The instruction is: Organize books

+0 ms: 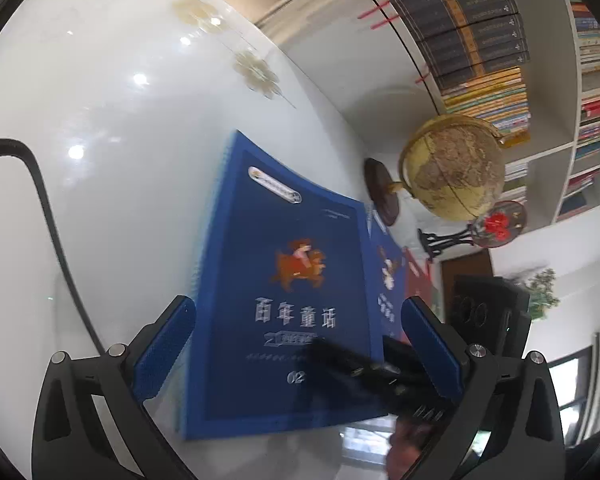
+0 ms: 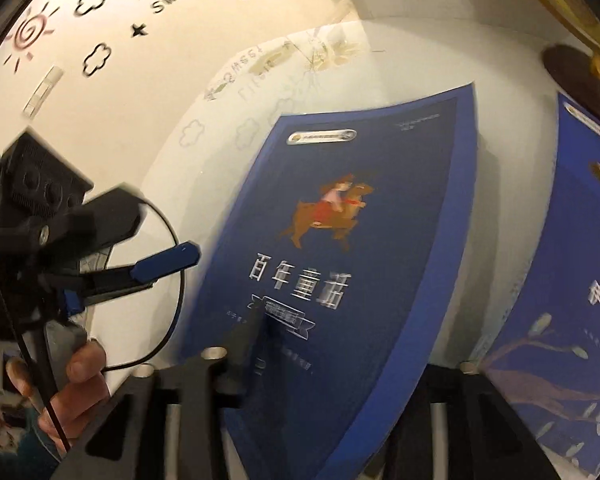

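A blue book (image 1: 284, 280) with a rider-on-a-horse picture and the number 02 lies on the white glossy table (image 1: 120, 128). My left gripper (image 1: 300, 344) is open, its blue pads on either side of the book's near end. My right gripper (image 2: 316, 364) is shut on the same book (image 2: 340, 248), one finger over the cover; it shows blurred in the left wrist view (image 1: 380, 372). A second blue book (image 2: 572, 280) stands upright to the right, also in the left wrist view (image 1: 386, 276).
A globe (image 1: 452, 168) on a dark base and a round red-flower ornament (image 1: 500, 224) stand on the table behind the books. Bookshelves (image 1: 540, 80) full of books fill the back wall. A black cable (image 1: 44, 208) runs at left.
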